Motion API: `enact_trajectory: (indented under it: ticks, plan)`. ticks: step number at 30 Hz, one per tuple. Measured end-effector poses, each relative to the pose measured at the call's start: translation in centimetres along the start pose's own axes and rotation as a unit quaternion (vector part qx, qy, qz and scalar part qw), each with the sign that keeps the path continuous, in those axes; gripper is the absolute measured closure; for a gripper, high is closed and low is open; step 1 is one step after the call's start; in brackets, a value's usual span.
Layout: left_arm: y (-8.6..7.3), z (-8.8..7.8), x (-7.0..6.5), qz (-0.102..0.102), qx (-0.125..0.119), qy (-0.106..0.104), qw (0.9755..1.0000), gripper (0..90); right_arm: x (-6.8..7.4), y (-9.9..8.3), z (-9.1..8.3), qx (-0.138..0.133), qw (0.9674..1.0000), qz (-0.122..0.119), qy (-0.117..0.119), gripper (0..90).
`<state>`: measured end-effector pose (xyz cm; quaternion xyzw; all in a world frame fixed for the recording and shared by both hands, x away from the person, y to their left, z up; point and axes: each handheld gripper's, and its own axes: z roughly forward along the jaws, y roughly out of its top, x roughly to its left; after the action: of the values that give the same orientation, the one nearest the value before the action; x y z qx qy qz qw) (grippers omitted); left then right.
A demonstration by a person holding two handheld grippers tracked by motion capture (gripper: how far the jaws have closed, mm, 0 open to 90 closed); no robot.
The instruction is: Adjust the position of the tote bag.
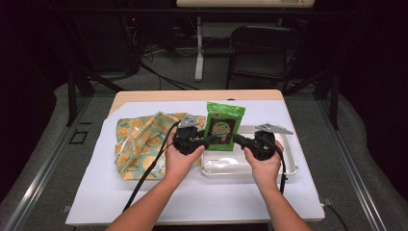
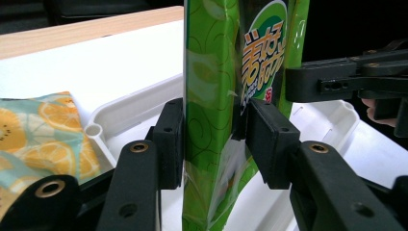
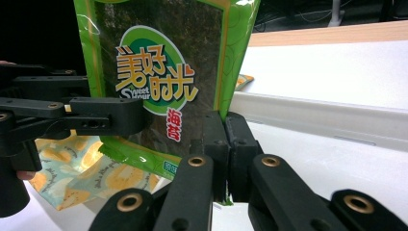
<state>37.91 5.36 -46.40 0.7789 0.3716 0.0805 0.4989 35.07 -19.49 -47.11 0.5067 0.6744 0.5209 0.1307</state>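
Observation:
A green seaweed snack packet (image 1: pixel 223 126) stands upright over a white tray (image 1: pixel 288 166), between my two grippers. My left gripper (image 1: pixel 204 139) has its jaws on either side of the packet's (image 2: pixel 211 96) left edge. One pad (image 2: pixel 171 139) lies against the packet and a thin dark gap shows at the other pad (image 2: pixel 269 144), so the left gripper (image 2: pixel 211 139) reads as open around it. My right gripper (image 3: pixel 225 134) is shut on the lower right edge of the packet (image 3: pixel 159 72). In the high view the right gripper (image 1: pixel 239 139) reaches in from the right.
A cloth printed with orange slices (image 1: pixel 139 139) lies crumpled left of the tray, on a white sheet (image 1: pixel 192 202) that covers the wooden table. A dark chair (image 1: pixel 262 48) and table legs stand beyond the far edge.

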Motion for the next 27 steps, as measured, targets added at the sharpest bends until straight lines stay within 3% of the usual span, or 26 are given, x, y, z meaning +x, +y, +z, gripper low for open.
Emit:
enact_trajectory:
  ticks: [15, 27]
  plan:
    - [0.1, 0.3, 0.7, -0.019, -0.007, 0.008, 0.9998, 63.9, -0.6, 0.3, 0.3, 0.010, 0.9999, 0.006, -0.002, 88.9]
    - [0.1, 2.8, 0.6, -0.036, 0.024, 0.032, 0.9985, 63.5, -1.6, 0.4, 1.1, 0.038, 0.9988, -0.005, -0.031, 88.8]
